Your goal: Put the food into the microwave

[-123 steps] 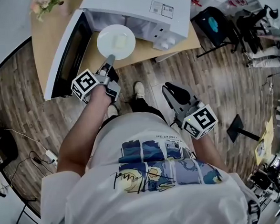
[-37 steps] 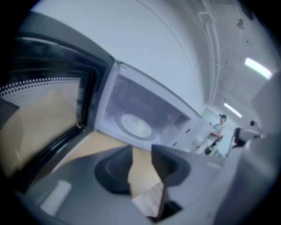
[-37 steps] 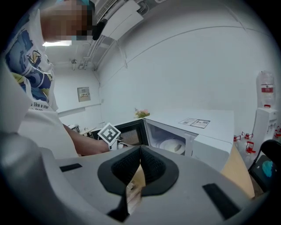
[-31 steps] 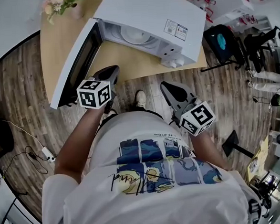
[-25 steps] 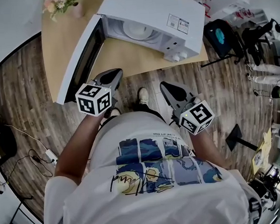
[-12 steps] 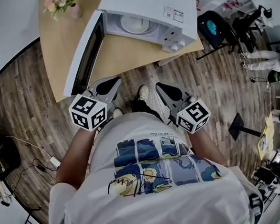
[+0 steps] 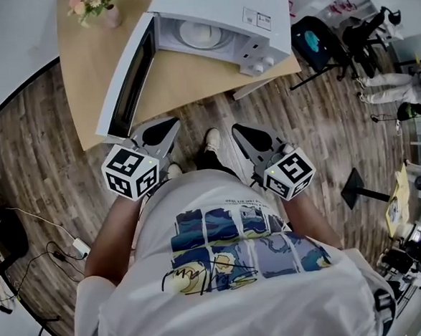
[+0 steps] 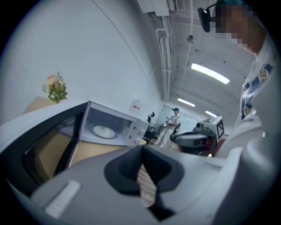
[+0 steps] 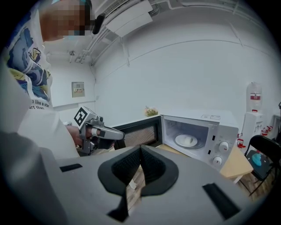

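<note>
Plate of food (image 7: 201,33) inside the open microwave (image 7: 217,1)
Left tool (image 7: 170,123) and right tool (image 7: 239,129) closed, empty; plate looks stiff, slick, breakable; hold by rim

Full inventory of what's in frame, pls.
Boxy microwave oven: 1, white, on table, door open.
Round plate: 1, white, inside microwave.
Wooden table: 1, light tan, ahead of person.
Flower bunch in vase: 1, pink and green, table's far left corner.
Office chair: 1, black, teal on seat, right of table.
Power strip with cables: 1, white, floor at left.
Left gripper: 1, grey, fingers shut, empty.
Right gripper: 1, grey, fingers shut, empty.
</note>
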Tool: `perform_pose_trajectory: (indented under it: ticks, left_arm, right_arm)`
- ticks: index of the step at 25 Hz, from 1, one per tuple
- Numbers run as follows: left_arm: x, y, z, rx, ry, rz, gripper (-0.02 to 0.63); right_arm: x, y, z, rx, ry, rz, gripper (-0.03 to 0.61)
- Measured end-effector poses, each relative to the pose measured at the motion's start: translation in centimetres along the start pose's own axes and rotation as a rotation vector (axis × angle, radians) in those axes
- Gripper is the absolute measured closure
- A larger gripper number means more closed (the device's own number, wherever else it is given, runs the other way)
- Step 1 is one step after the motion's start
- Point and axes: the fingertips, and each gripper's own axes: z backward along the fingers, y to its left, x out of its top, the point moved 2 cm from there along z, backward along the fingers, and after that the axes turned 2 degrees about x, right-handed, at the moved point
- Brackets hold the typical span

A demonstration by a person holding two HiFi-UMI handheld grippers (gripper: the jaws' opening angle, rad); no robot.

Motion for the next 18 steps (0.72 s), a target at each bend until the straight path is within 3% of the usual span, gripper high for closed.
perform_pose_trajectory:
  ticks: [18]
  left_arm:
    - [-1.4,-1.1,1.0,0.005,0.012,0.002,0.606]
  right_arm:
    - [-0.7,1.5,0.9,-0.009,0.003,0.022,0.572]
